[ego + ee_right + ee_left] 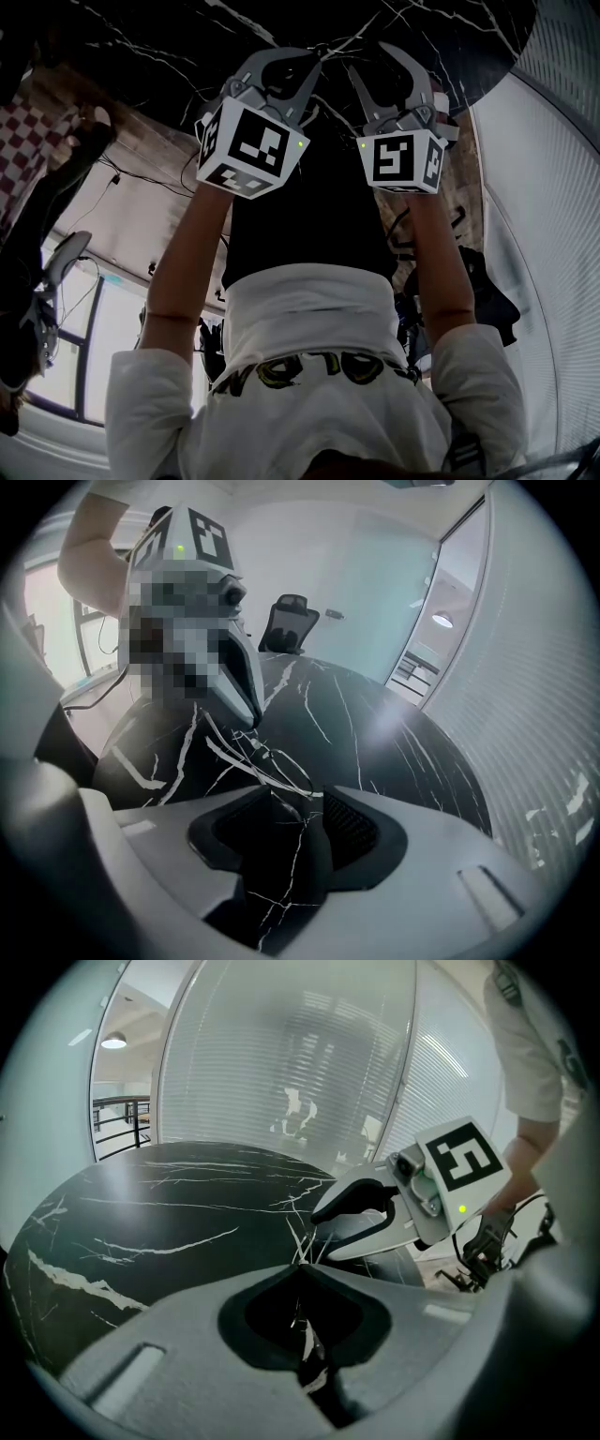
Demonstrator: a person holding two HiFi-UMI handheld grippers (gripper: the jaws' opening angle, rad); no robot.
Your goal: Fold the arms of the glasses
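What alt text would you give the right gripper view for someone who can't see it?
Thin wire-framed glasses lie on a round black marble table, just beyond the open right tongs in the foreground. The left tongs, closed, appear to pinch the glasses' far end; an office chair stands behind.

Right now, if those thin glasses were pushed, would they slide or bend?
The wire-rimmed glasses look thin, so probably light and easily bent. On the glossy marble table they would likely slide, not roll.

Right gripper (pixel 297 789) gapes just before glasses (pixel 277 761) on table (pixel 403 742)
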